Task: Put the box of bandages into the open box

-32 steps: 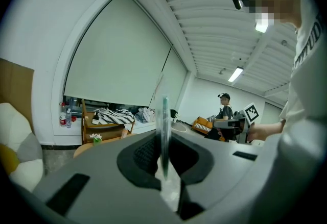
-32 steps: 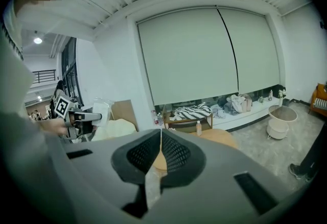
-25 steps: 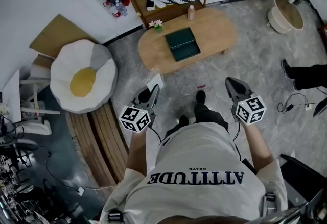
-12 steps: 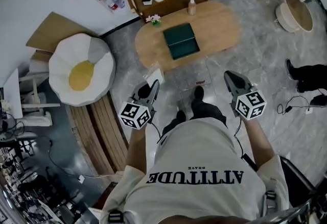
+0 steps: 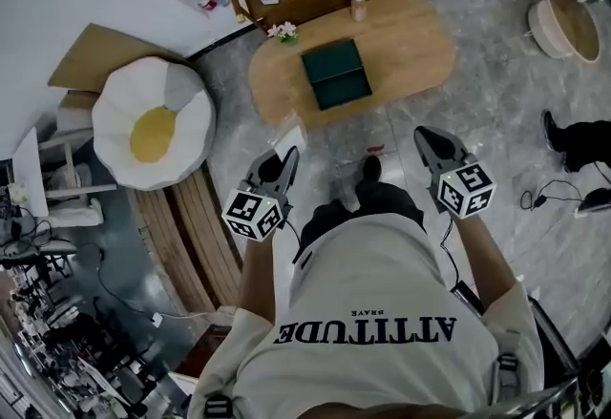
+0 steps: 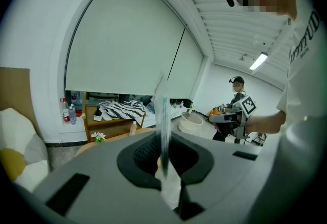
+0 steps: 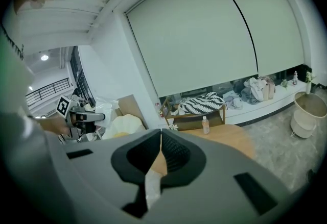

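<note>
The open box (image 5: 336,74) is dark green and lies with its lid open in the middle of an oval wooden table (image 5: 420,45). My left gripper (image 5: 284,162) is held over the floor short of the table, shut on the box of bandages (image 5: 290,140), a thin white carton. In the left gripper view the box of bandages (image 6: 164,110) shows edge-on between the jaws of the left gripper (image 6: 164,156). My right gripper (image 5: 427,146) is level with it to the right. Its jaws meet with nothing between them in the right gripper view (image 7: 161,152).
On the table stand a small bottle (image 5: 358,7) and a flower pot (image 5: 284,31). Behind it is a wooden shelf (image 5: 286,2) with striped cloth. An egg-shaped cushion (image 5: 153,136) and wooden slats (image 5: 191,245) lie left. A basket (image 5: 571,21) and another person's legs (image 5: 582,140) are at the right.
The person has walked closer to the table, carrying both grippers forward. The carton stays in the left gripper, and the right gripper stays shut and empty.
</note>
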`<state>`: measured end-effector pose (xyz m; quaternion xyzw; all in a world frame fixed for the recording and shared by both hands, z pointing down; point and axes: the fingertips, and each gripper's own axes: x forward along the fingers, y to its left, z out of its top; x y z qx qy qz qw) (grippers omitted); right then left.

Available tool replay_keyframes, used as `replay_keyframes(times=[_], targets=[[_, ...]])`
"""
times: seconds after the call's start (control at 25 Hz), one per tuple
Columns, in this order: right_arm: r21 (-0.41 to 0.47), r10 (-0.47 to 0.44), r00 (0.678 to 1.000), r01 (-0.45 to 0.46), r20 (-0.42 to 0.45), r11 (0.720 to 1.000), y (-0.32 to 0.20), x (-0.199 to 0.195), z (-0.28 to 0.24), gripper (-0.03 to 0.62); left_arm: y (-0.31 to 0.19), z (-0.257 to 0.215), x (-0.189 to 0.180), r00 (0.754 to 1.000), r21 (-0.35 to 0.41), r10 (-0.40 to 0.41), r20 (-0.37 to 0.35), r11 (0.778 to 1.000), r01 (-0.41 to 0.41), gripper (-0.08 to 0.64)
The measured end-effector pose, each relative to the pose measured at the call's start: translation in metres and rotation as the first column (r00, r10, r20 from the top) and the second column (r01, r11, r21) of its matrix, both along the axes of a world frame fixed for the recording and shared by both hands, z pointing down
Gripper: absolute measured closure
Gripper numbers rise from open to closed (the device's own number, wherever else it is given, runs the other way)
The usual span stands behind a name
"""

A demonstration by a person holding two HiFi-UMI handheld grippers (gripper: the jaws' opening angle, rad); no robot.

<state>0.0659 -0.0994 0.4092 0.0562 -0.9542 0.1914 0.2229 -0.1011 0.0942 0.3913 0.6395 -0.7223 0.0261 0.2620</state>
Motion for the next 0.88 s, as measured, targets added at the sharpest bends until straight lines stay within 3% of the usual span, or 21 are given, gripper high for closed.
replay_keyframes(times=[0.52,0.88], targets=[[-0.03,0.002,1.0,-0.003,-0.007,1.0,-0.035,-0.012,0.02,0.569,-0.044,0.019,-0.011,0.998,-0.059,0.059,-0.007,0.997,-0.059,0.52],[-0.041,0.093,0.995,-0.094,-0.034,0.995,-0.036,-0.023,0.035,0.569,-0.066,0.045,-0.035,0.982,-0.092,0.19,-0.019,0.977,-0.191,0.52]])
